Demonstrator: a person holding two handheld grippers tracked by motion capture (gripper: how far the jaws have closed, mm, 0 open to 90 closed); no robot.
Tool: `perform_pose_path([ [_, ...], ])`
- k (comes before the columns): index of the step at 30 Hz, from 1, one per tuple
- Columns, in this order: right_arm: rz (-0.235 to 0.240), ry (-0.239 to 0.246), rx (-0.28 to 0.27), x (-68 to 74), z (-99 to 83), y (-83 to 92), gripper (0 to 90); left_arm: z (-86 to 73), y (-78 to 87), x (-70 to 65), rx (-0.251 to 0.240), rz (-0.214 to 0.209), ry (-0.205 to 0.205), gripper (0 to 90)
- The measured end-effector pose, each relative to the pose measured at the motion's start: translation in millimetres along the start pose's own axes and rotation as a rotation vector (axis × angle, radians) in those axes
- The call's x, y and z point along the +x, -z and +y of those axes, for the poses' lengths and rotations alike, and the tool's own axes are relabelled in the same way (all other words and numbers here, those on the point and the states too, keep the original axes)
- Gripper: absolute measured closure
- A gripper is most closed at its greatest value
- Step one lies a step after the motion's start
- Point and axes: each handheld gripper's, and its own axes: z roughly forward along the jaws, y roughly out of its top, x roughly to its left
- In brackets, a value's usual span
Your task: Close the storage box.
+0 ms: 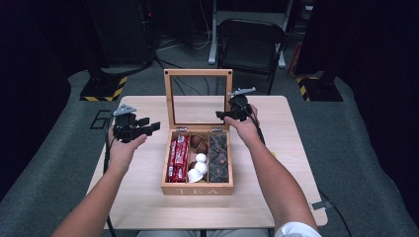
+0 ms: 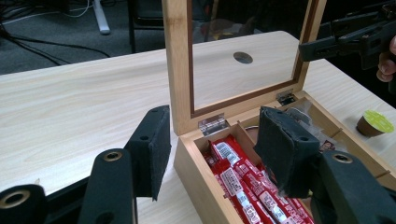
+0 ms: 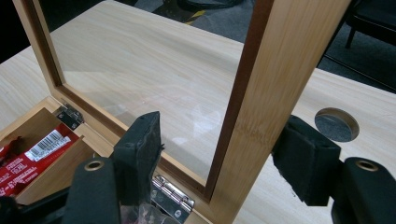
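Two jaws of right gripper straddle lid frame's side rail, not pinching. Tea box mid-table, lid upright. Rigid light wood, fragile pane: grip rail only. Left gripper released, empty.

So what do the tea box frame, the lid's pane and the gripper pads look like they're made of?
Tea box: pale wood, probably bamboo, with fine straight grain and a satin finish. Lid pane: clear glass or acrylic; the table shows through under faint reflections. Right gripper pads: matte black foam or felt, with a fuzzy, fraying edge.
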Motion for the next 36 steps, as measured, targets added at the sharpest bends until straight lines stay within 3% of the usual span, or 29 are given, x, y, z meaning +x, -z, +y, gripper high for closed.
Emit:
perform_pose_path([
  [13,0.022,0.002,0.022,-2.1,6.9,-1.9,33.4,-1.0,0.8,2.1,0.004,0.0,-0.001,44.6],
  [20,0.033,-0.014,0.022,-5.1,6.9,1.7,40.4,-1.3,1.6,2.5,0.004,0.005,-0.005,44.7],
  [26,0.014,-0.009,0.022,-8.4,6.5,6.8,56.2,-1.2,1.1,1.2,0.01,0.007,-0.018,44.9],
  [36,0.0,0.008,0.009,-11.2,3.6,12.7,63.8,-1.6,-1.1,0.1,0.016,0.008,-0.019,45.2],
])
